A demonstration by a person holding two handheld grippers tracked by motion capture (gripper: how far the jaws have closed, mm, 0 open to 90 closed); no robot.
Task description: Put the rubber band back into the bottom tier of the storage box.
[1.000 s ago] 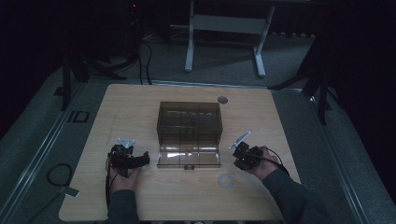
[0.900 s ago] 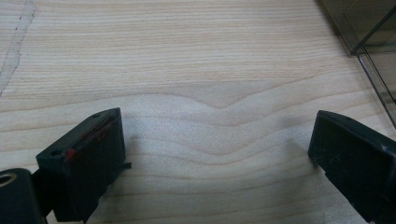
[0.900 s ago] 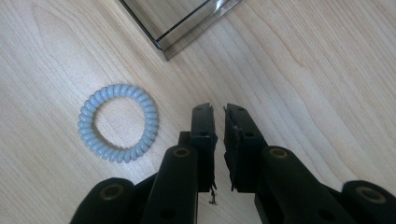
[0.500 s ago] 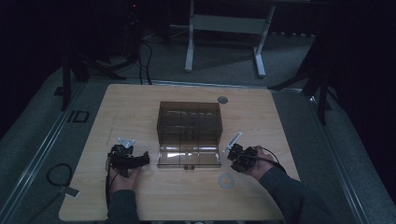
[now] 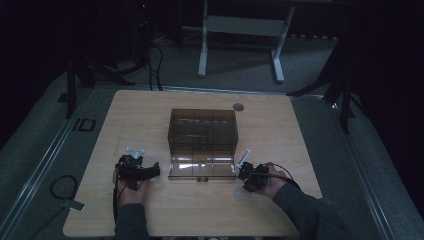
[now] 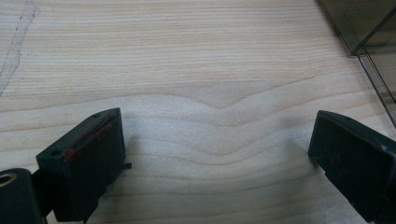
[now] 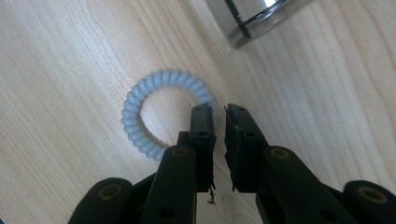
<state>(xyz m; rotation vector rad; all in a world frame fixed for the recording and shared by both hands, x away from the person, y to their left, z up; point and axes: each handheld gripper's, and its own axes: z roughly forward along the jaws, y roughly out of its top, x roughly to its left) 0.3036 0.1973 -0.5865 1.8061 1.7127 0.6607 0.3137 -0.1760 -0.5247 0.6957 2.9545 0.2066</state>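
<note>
Right gripper view: you are hovering the right gripper point(image 7: 218, 109), jaws nearly together and holding nothing, over the near rim of the spiral hair tie point(image 7: 161, 112) lying flat on the table point(image 7: 56, 56), seemingly untouched.

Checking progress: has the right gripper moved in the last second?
Yes. The right gripper dropped toward the near edge, from beside the box to over the hair tie.
</note>
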